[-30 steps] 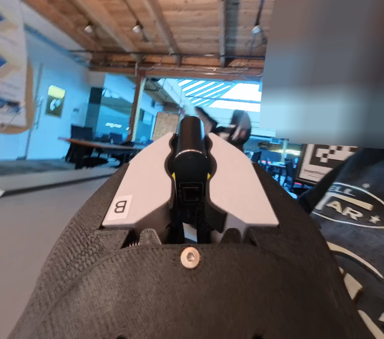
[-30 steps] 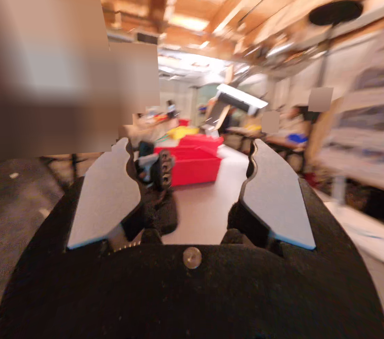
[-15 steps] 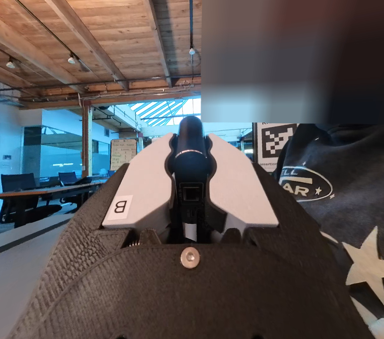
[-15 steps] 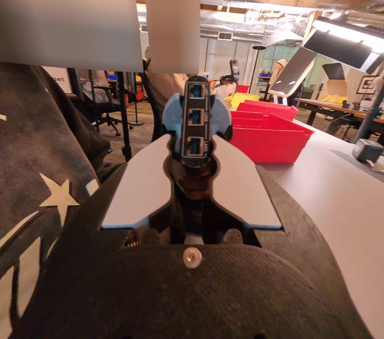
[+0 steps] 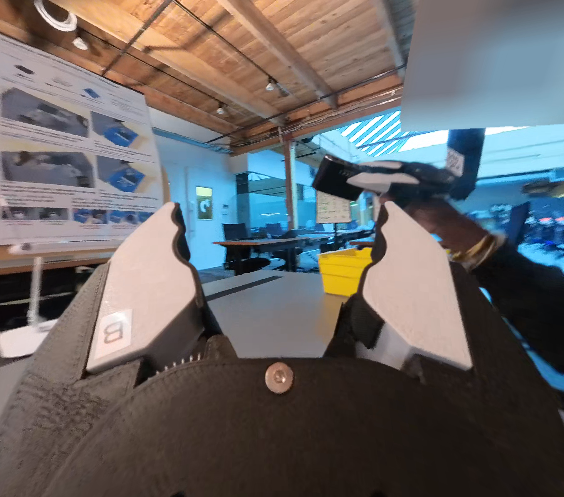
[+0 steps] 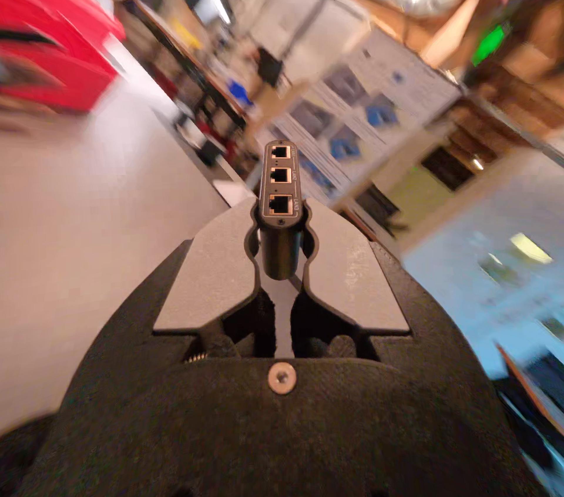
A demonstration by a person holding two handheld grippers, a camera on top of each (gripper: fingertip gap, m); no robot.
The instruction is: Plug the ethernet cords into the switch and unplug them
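The right gripper (image 6: 280,226) is clamped on the black switch (image 6: 281,183) at the centre of the right wrist view, its three empty ports stacked in a column and facing the camera. In the left wrist view the left gripper (image 5: 279,241) stands wide apart with nothing between its grey fingers (image 5: 146,284), above a grey table (image 5: 274,311); the switch shows again at the upper right, and a yellow bin (image 5: 341,272) sits just left of the right finger
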